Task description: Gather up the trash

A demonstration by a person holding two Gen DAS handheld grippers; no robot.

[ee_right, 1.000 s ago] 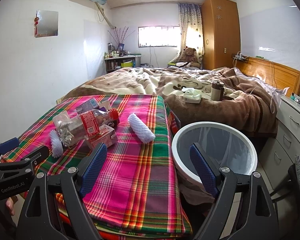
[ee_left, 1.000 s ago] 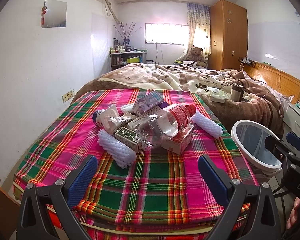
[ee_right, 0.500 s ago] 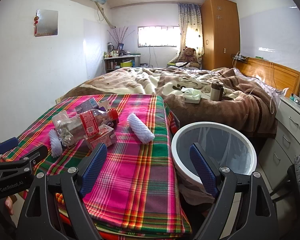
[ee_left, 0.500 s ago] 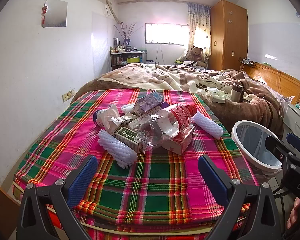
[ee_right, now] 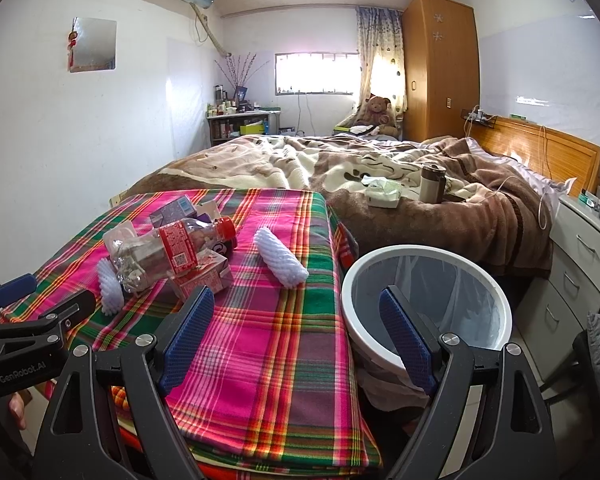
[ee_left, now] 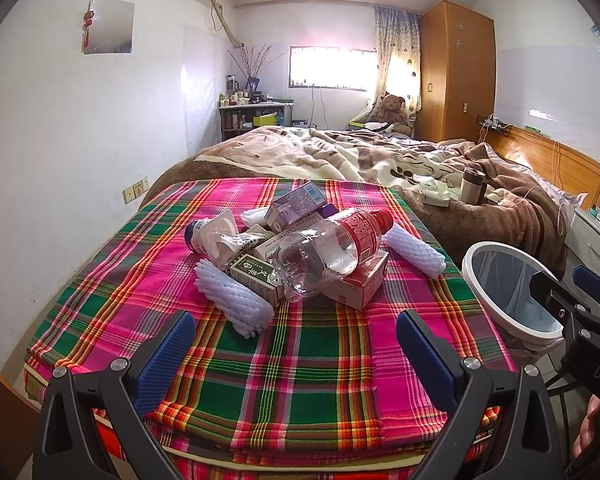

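Almost nothing has changed over the last second: both hand-held grippers hover at the near edge of the desk (ee_left: 320,364), and the trash sits exactly where it did. I read that as the task not yet begun, a pause to choose a first piece.

The left hand-held gripper (ee_left: 296,344) is spread wide and holds nothing, its blue pads aimed at the pile in the middle of the plaid cloth. The right hand-held gripper (ee_right: 296,332) is equally wide and empty, straddling the desk's right edge and the bin (ee_right: 428,252).

The pile is a loose heap. A crushed clear bottle (ee_left: 332,246) with a red label lies across a red carton (ee_left: 362,284) and a green box (ee_left: 256,274). A purple carton (ee_left: 296,204) sits at the far side, and a white cup (ee_left: 216,236) at the left. One white foam net (ee_left: 236,300) lies nearest the left gripper, touching the green box; another foam net (ee_right: 280,258) lies apart on the right, closest to the bin.

The bin stands on the floor just beside the desk's right edge, mouth open and, as far as I can see, nothing inside its liner.

My guess is the right-hand net is the easy first pick for the right gripper, with a short carry to the bin. The bottle rests on other pieces, so lifting it may shift the heap.
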